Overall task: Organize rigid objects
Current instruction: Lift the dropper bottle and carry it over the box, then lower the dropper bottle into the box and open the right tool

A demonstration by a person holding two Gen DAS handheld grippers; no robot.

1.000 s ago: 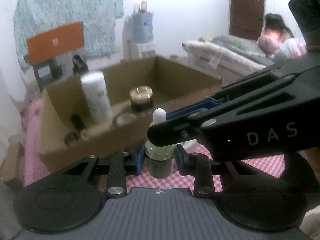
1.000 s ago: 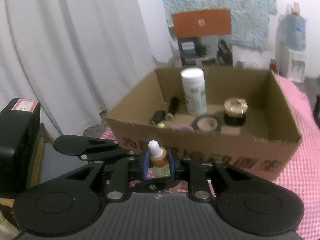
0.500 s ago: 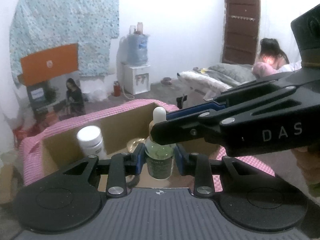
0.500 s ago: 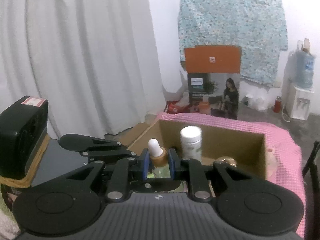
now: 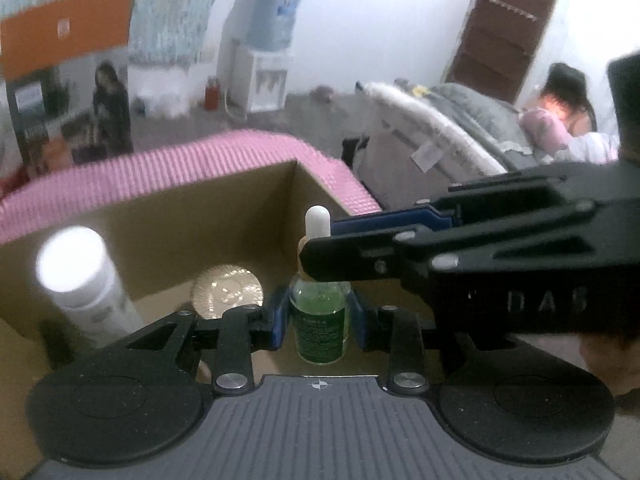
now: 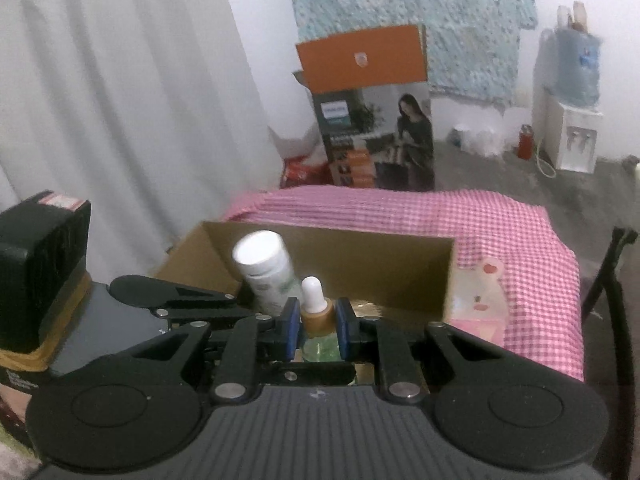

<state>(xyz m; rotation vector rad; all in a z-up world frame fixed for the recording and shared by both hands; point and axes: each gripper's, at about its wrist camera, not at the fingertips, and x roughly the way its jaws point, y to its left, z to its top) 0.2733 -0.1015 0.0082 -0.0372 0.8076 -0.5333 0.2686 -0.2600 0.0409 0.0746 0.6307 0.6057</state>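
A small dropper bottle (image 5: pixel 318 320) with green liquid, a tan collar and a white bulb is held upright by both grippers at once. My left gripper (image 5: pixel 318 318) is shut on its glass body. My right gripper (image 6: pixel 317 328) is shut on the tan collar (image 6: pixel 317 314) and reaches in from the right in the left wrist view. The bottle hangs over the open cardboard box (image 5: pixel 208 216), near its front. Inside the box stand a white capped bottle (image 5: pixel 80 280) and a jar with a gold lid (image 5: pixel 227 294). The box floor under the bottle is hidden.
The box sits on a pink checked cloth (image 6: pixel 500 224). A black case (image 6: pixel 40 264) stands at the left by a white curtain. Behind are a printed carton with an orange flap (image 6: pixel 368 120), a water dispenser (image 6: pixel 572 120) and a person lying on a bed (image 5: pixel 560 120).
Both grippers carried the dropper bottle forward together, from in front of the box over the pink cloth to above the box's inside. The grip on the bottle stayed the same.
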